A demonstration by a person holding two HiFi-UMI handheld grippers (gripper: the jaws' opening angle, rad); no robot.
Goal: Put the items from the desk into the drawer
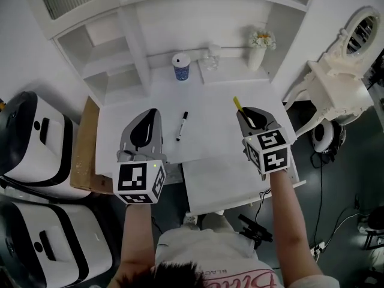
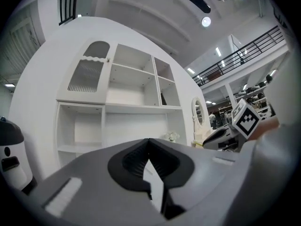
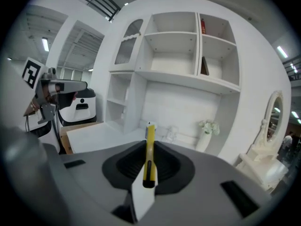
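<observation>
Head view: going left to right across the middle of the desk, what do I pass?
left gripper → black marker pen lying loose → slim yellow pen-like tool → right gripper, its jaws shut on that tool

Grey left gripper [image 1: 150, 113], right gripper [image 1: 246, 112]; black-and-white marker cubes [image 1: 139, 183]; white shirt [image 1: 207, 249], red lettering

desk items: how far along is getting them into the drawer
Nothing looks stowed yet: the pulled-out drawer shows no items inside. In hand: the right tongs grip a yellow pen, held above the desk. To go: the black marker lies on the desk, and the left tongs are shut and empty.
</observation>
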